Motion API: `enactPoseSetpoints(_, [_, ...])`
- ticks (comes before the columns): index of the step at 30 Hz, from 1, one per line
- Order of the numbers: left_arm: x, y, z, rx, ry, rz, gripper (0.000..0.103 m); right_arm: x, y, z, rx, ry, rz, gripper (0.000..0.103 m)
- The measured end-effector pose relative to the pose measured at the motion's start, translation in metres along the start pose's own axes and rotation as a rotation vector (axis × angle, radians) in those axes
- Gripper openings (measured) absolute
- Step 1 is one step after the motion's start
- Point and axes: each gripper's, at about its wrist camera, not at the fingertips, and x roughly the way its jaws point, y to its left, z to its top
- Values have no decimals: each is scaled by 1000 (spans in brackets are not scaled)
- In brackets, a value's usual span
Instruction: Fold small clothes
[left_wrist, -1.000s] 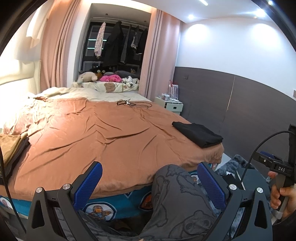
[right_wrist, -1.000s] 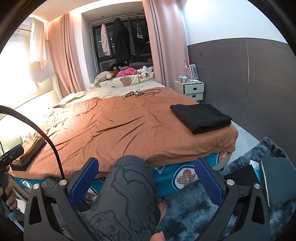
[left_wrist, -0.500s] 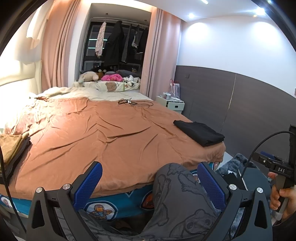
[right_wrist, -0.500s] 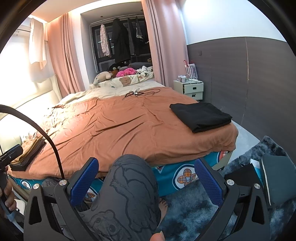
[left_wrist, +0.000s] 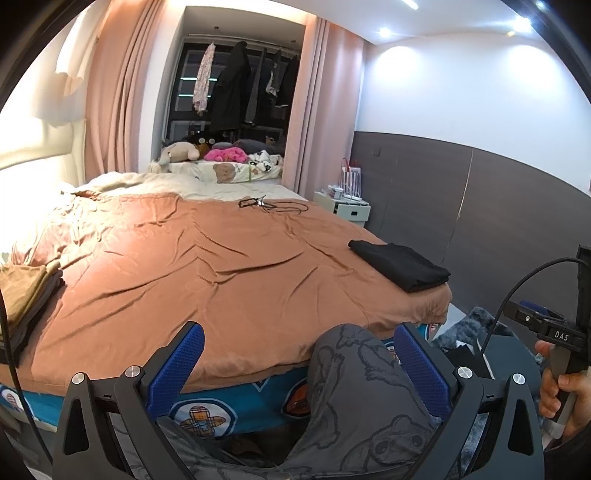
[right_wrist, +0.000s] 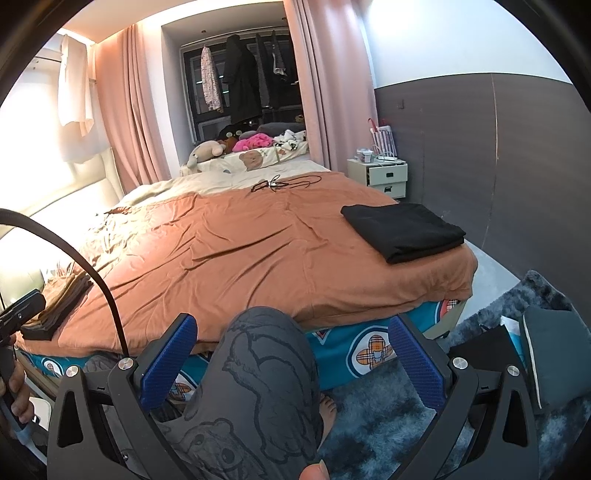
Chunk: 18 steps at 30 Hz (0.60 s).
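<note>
A folded black garment (left_wrist: 400, 264) lies on the right near corner of the bed's orange cover (left_wrist: 207, 266); it also shows in the right wrist view (right_wrist: 402, 230). A stack of folded olive and grey clothes (left_wrist: 26, 295) sits at the bed's left edge, seen too in the right wrist view (right_wrist: 61, 301). My left gripper (left_wrist: 299, 356) is open and empty, held in front of the bed over the person's knee (left_wrist: 354, 373). My right gripper (right_wrist: 293, 349) is open and empty, also short of the bed.
Black cables (left_wrist: 271, 205) lie far back on the bed. A white nightstand (right_wrist: 386, 177) stands by the right wall. A blue shaggy rug (right_wrist: 388, 417) and a dark cushion (right_wrist: 550, 354) are on the floor at right. Plush toys (left_wrist: 221, 155) sit beyond the bed.
Both views have tilted slightly, so the bed sits a little lower and nearer in frame. Both grippers stay open and empty.
</note>
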Motion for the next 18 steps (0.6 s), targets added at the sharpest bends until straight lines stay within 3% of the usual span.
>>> enactPoseSetpoints(18, [-3,2,-3,-15,-1,1,103,4,6,3,-18,18,1,103])
